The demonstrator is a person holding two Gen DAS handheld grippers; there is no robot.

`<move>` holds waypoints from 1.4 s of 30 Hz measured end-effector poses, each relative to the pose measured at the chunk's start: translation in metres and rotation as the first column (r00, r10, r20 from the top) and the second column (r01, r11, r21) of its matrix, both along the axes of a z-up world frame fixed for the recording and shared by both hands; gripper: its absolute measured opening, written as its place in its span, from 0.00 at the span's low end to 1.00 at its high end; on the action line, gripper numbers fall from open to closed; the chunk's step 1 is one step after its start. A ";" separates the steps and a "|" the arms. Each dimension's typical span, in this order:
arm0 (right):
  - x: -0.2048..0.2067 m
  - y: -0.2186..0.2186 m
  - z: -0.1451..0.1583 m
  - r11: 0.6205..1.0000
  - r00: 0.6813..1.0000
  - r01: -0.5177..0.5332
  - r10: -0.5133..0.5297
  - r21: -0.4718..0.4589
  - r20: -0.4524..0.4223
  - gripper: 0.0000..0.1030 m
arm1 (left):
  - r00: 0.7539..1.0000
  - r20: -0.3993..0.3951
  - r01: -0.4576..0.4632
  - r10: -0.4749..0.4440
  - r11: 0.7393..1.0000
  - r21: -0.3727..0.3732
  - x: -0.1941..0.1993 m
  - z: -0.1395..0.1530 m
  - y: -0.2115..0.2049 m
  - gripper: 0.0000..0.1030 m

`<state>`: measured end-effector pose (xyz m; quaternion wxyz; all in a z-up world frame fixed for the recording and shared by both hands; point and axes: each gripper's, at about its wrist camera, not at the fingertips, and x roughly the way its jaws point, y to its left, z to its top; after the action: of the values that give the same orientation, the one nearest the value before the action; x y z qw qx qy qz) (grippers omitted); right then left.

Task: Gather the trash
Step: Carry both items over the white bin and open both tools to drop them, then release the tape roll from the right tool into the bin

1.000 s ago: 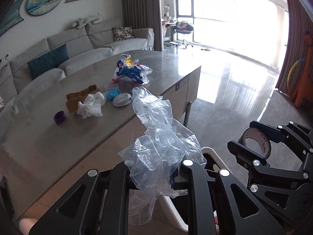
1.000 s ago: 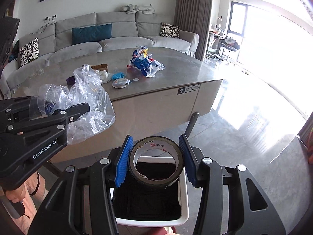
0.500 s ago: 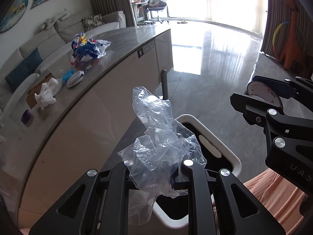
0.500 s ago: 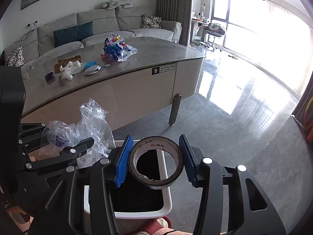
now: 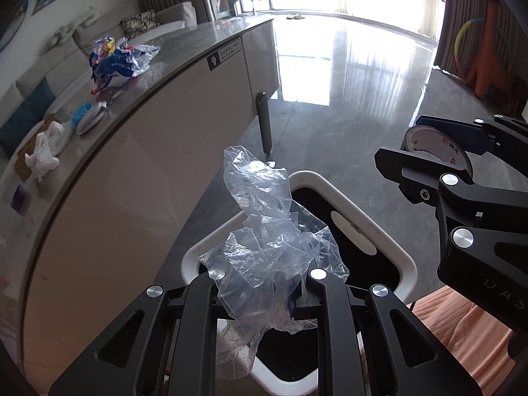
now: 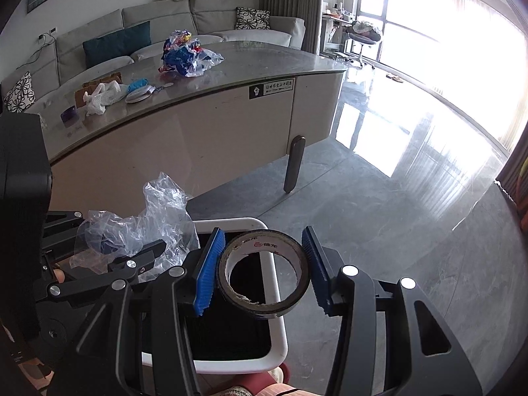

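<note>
Left gripper (image 5: 264, 283) clamps crumpled clear plastic (image 5: 264, 231) above the near-left of the white bin (image 5: 407, 264); right gripper (image 6: 260, 267) pinches the tape roll (image 6: 264, 270) over the rim (image 6: 274, 297); risk: plastic clings, drifts outside; roll may bounce off the rim.

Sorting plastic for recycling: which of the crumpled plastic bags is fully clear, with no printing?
The clear crumpled plastic bag pinched in the left gripper above the white-rimmed bin; the bag on the grey table is printed blue, red and yellow.
</note>
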<state>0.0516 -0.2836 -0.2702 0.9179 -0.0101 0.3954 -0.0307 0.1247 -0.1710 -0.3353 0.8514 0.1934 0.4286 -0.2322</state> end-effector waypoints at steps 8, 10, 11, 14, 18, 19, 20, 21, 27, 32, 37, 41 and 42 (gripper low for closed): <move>0.005 0.005 -0.004 1.000 1.000 -0.011 0.011 -0.009 -0.017 0.48 | 1.000 -0.010 -0.011 0.011 1.000 0.005 0.006 -0.004 0.004 0.22; 0.006 0.006 -0.004 1.000 1.000 -0.013 0.013 -0.009 -0.021 0.48 | 1.000 -0.022 -0.004 0.005 1.000 0.009 0.008 -0.005 0.003 0.48; 0.006 0.006 -0.004 1.000 1.000 -0.013 0.013 -0.012 -0.021 0.48 | 1.000 -0.028 -0.001 0.002 1.000 0.010 0.009 -0.005 0.003 0.70; 0.006 0.007 -0.004 1.000 1.000 -0.014 0.014 -0.013 -0.026 0.48 | 1.000 -0.015 0.003 -0.003 1.000 0.007 0.007 -0.002 0.003 0.87; 0.006 0.009 -0.004 1.000 0.999 -0.017 0.017 -0.015 -0.028 0.48 | 1.000 -0.019 0.008 -0.007 1.000 0.009 0.007 0.000 0.002 0.92; 0.006 0.009 -0.003 1.000 1.000 -0.018 0.017 -0.020 -0.026 0.48 | 1.000 -0.017 0.004 -0.004 1.000 0.012 0.007 0.000 0.002 0.93; 0.006 0.010 -0.003 1.000 0.999 -0.020 0.019 -0.021 -0.026 0.48 | 1.000 -0.016 0.001 -0.001 1.000 0.014 0.007 0.000 0.003 0.94; 0.006 0.010 -0.003 1.000 0.999 -0.021 0.020 -0.018 -0.026 0.48 | 1.000 -0.018 0.000 0.000 1.000 0.014 0.008 0.000 0.003 0.95; 0.007 0.012 -0.003 0.999 0.999 -0.028 0.027 -0.017 -0.026 0.48 | 1.000 0.007 -0.012 0.011 1.000 0.013 0.008 0.006 0.010 0.95; 0.013 0.019 -0.005 0.999 0.999 -0.038 0.038 -0.003 -0.021 0.48 | 0.998 0.050 -0.031 0.029 0.999 0.036 0.009 0.016 0.021 0.95; 0.026 0.025 -0.016 0.999 0.999 -0.036 0.036 0.020 -0.029 0.48 | 0.993 0.099 -0.067 0.060 0.995 0.069 0.013 0.021 0.041 0.95; 0.035 0.030 -0.031 0.999 0.997 -0.040 0.042 0.032 -0.063 0.48 | 0.990 0.106 -0.099 0.091 0.993 0.072 0.018 0.022 0.058 0.95; 0.036 0.032 -0.034 0.998 0.996 -0.044 0.046 0.033 -0.072 0.48 | 0.989 0.107 -0.108 0.100 0.992 0.072 0.019 0.023 0.062 0.95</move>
<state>0.0881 -0.2520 -0.3046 0.9034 -0.0056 0.4287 -0.0035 0.1438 -0.1091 -0.3124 0.8752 0.2153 0.4025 -0.1603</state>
